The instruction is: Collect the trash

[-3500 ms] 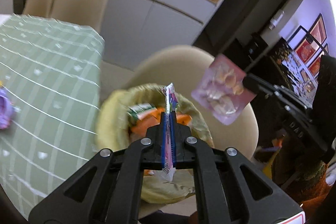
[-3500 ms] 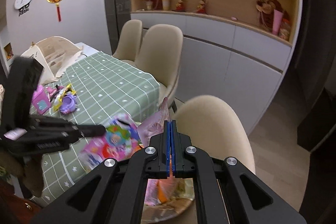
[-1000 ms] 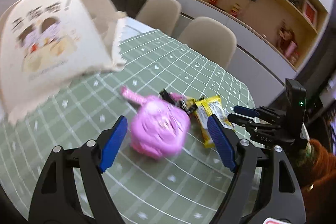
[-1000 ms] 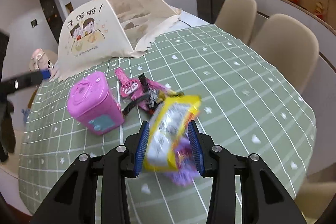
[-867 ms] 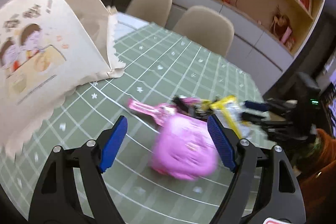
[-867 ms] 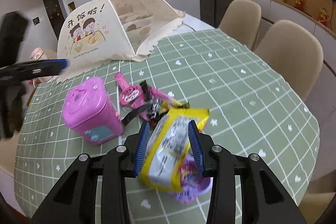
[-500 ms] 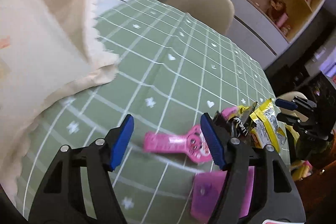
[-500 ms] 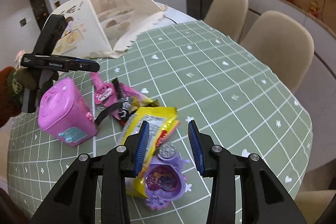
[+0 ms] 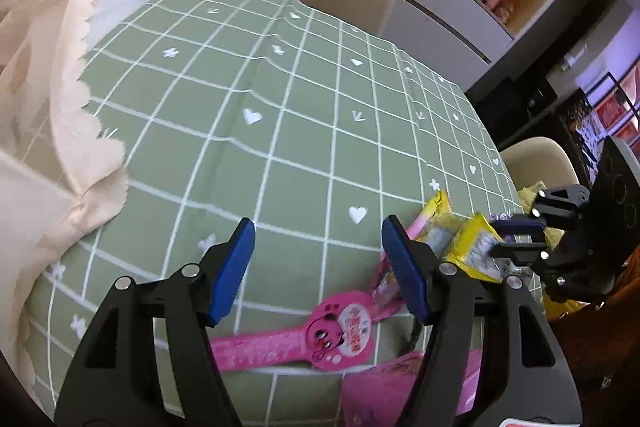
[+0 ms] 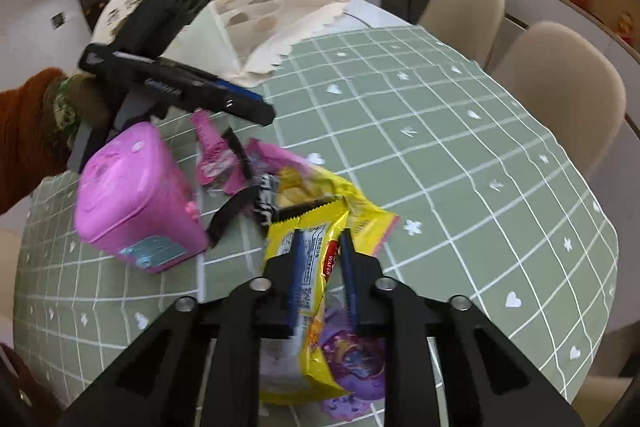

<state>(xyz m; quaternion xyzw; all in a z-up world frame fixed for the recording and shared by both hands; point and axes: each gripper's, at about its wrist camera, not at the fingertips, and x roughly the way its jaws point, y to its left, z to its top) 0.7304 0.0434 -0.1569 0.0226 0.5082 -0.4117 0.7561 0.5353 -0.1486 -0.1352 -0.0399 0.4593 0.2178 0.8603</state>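
The right claw (image 10: 322, 259) straddles the yellow wafer wrapper (image 10: 316, 251) with its jaws narrowed around the upper edge of the pack. Contact of both pads cannot be confirmed, so treat the grip as not yet secured. The wrapper lies on the green checked surface (image 10: 460, 163), partly over a purple round toy (image 10: 352, 355) and beside a second yellow packet (image 10: 320, 191). Approaching from above along the pack's long axis places the thin foil between the pads, which suits a flat, crinkly item.

The left claw (image 9: 318, 267) hovers over the surface with its jaws wide apart and nothing between them. Just below it lies a pink paddle-shaped wrapper (image 9: 304, 341) with a cartoon face, which is the likely next pickup for this side. The wide setting leaves room to descend over the flat piece.

The remaining litter is clustered near the surface edge: black wrapper strips (image 10: 244, 195), pink foil (image 10: 216, 151) and the two yellow packs. A pink tin (image 10: 136, 203) stands upright touching this cluster. It looks like a container rather than trash and should be left in place. A mesh food cover (image 9: 44, 95) sits well apart at the far side. No trash bin is in view.
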